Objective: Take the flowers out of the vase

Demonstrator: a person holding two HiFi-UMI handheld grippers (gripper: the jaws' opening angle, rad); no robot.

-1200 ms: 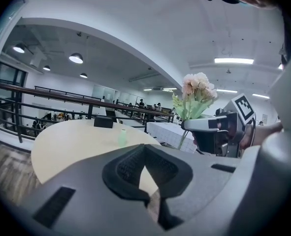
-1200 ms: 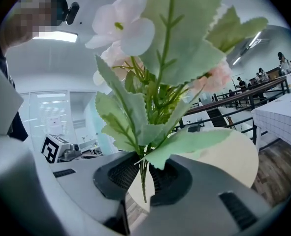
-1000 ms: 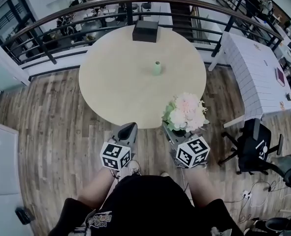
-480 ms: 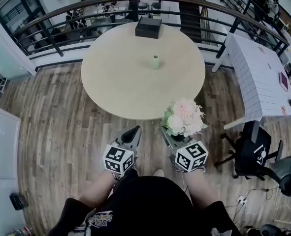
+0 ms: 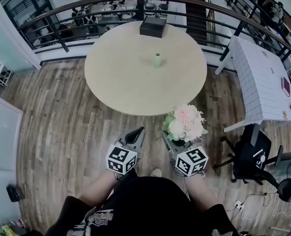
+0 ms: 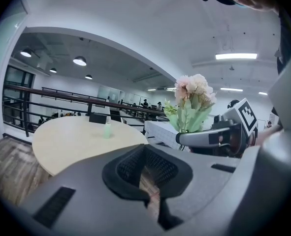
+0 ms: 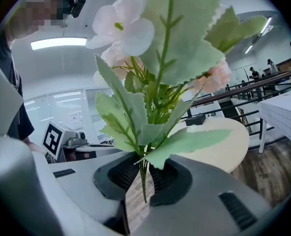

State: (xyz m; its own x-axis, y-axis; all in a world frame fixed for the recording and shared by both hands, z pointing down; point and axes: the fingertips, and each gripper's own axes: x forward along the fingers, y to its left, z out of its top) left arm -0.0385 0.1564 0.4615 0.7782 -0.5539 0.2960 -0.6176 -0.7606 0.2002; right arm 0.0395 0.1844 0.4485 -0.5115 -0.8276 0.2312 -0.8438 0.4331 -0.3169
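A bunch of pale pink and white flowers [image 5: 185,123] with green leaves stands upright in my right gripper [image 5: 169,137], which is shut on the stems. In the right gripper view the stems [image 7: 144,178] run down between the dark pads and the blooms [image 7: 130,28] fill the frame. The small green vase [image 5: 157,59] stands upright and alone near the middle of the round beige table [image 5: 120,77]; it also shows in the left gripper view as the vase [image 6: 107,130]. My left gripper [image 5: 138,132] is shut with nothing in it, beside the right one, above the wooden floor short of the table's near edge.
A black box [image 5: 153,26] sits at the table's far edge by a curved railing [image 5: 86,14]. To the right stand a white table [image 5: 263,82] and a black office chair [image 5: 251,156]. Wooden floor [image 5: 61,122] lies around the round table.
Both grippers and the flowers have drawn back from the table: the bunch overlapped the table's near edge before and is over the floor now. The vase has stayed put.
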